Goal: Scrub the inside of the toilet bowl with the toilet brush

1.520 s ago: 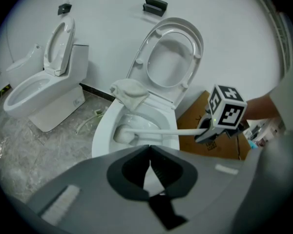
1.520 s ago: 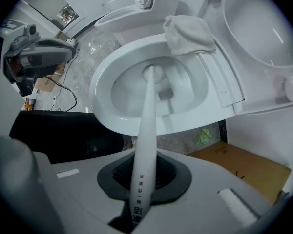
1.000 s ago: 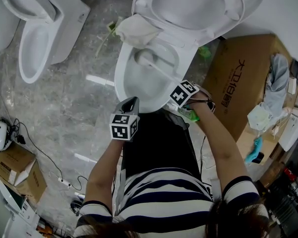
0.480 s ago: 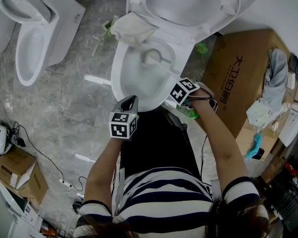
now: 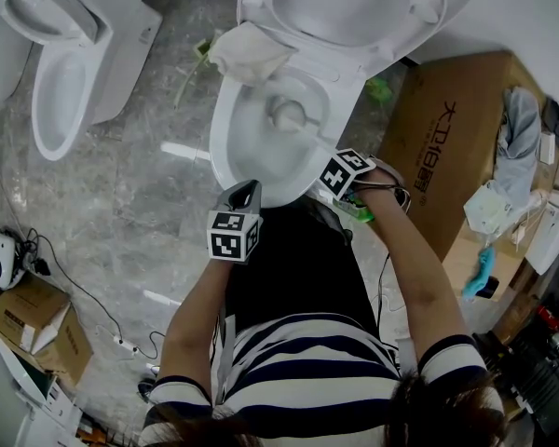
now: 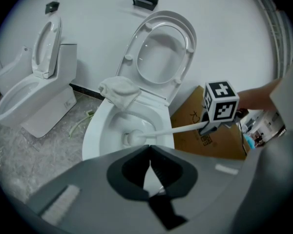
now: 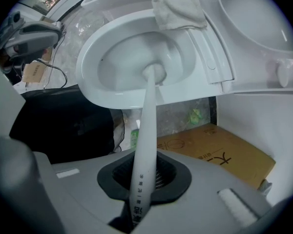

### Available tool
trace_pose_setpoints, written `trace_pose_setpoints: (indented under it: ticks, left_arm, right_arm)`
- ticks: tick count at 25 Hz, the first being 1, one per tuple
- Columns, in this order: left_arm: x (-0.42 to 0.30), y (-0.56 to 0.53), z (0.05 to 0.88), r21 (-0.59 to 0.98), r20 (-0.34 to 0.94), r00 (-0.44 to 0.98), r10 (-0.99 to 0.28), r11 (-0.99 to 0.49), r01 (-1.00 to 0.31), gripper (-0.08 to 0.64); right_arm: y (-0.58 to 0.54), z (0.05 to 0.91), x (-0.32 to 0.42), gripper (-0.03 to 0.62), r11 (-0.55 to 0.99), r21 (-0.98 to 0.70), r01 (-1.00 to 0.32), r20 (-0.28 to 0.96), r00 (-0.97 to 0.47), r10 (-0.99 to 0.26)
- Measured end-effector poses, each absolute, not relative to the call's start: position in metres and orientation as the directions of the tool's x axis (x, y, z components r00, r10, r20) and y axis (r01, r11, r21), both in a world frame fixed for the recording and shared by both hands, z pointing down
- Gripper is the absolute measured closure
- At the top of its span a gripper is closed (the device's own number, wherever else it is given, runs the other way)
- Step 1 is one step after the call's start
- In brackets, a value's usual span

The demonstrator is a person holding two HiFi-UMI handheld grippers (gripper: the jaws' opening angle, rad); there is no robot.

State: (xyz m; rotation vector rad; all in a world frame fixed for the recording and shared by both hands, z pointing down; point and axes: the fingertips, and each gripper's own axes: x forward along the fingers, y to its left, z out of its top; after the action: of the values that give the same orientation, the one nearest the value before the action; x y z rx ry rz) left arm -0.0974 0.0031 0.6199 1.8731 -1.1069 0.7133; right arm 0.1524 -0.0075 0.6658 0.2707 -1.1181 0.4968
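Note:
The white toilet bowl (image 5: pixel 225 147) stands open, seat lid raised, straight ahead of me. My right gripper (image 5: pixel 340 170) is shut on the toilet brush's white handle (image 7: pixel 144 145), which slants down into the bowl (image 7: pixel 88 77). The round brush head (image 5: pixel 287 115) rests against the inner wall near the back; the left gripper view shows the brush head (image 6: pixel 132 138) too. My left gripper (image 5: pixel 245 194) hovers at the bowl's front rim, its jaws (image 6: pixel 150 165) shut with nothing between them. A crumpled cloth (image 5: pixel 252 54) lies on the back left of the rim.
A second toilet (image 5: pixel 65 73) stands to the left. A large cardboard box (image 5: pixel 456 147) sits right of the bowl, with clutter beyond it. A green bottle (image 5: pixel 356 212) lies by the bowl's base. A small box (image 5: pixel 28 315) and cables are on the floor, lower left.
The brush head has slid a little to the right across the back of the bowl. The left gripper has stayed in place.

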Motion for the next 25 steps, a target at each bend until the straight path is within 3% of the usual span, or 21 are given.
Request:
trace_pose_setpoints:
  ticks: [11,25]
  left_arm:
    - [-0.098,0.013,0.621,0.367,0.793,0.444,-0.418,-0.254,-0.895,0.56]
    - [-0.101,0.015,0.624,0.372,0.794,0.436,-0.424,-0.228,-0.9,0.56]
  right_arm:
    - [0.029,0.664,0.145,0.56,0.813,-0.149,-0.563,0.885,0.292,0.364]
    - [0.056,0.668,0.104,0.558,0.692,-0.299,-0.658,0.872,0.107,0.478]
